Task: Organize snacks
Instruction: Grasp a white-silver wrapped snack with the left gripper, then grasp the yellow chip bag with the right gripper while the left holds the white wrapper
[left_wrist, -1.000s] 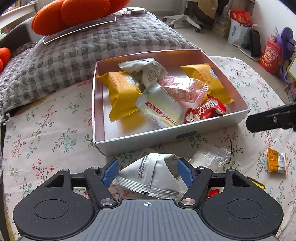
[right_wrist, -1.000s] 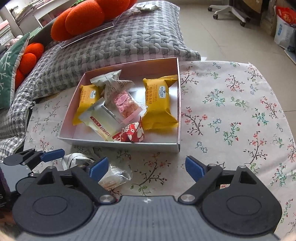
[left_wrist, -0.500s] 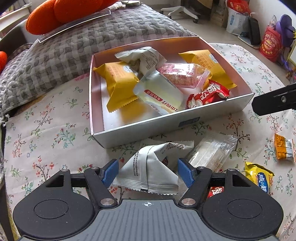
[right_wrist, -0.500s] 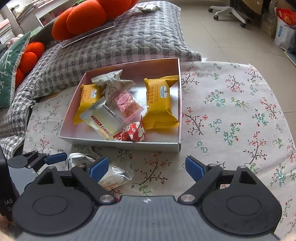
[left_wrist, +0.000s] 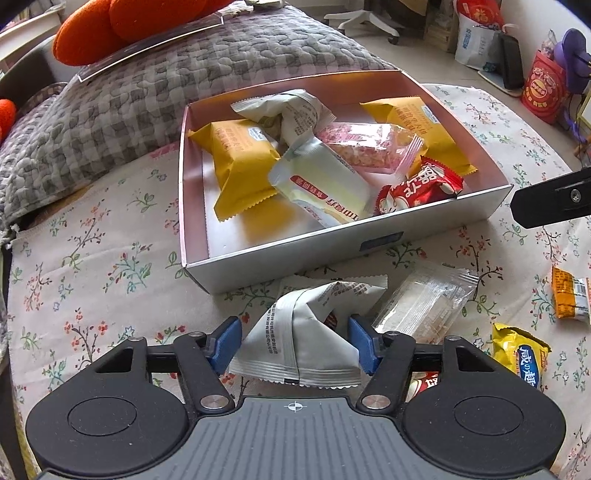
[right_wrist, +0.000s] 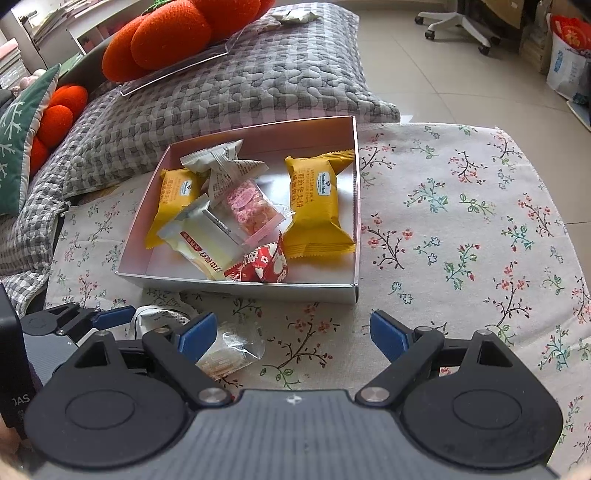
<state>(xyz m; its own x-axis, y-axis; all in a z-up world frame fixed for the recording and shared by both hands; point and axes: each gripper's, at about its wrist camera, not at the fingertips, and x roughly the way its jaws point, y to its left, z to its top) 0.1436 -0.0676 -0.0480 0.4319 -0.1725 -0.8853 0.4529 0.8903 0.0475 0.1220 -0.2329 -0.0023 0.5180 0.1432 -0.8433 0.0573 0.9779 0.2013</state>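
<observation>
Grey packet (left_wrist: 301, 339) between closing left claw (left_wrist: 293, 345) pads

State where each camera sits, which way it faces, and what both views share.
Left wrist: on the left gripper, angled down over a grey packet between its closing jaws, which do not yet grip it; the box lies beyond.
Right wrist: on the right gripper, angled down at bare cloth, jaws open; the left gripper shows at lower left.
Shared: box, grey packet, clear packet.

Left hand-held gripper (left_wrist: 294, 343) closing around grey snack packet (left_wrist: 303, 339), near side of pink box (left_wrist: 347, 254)
</observation>
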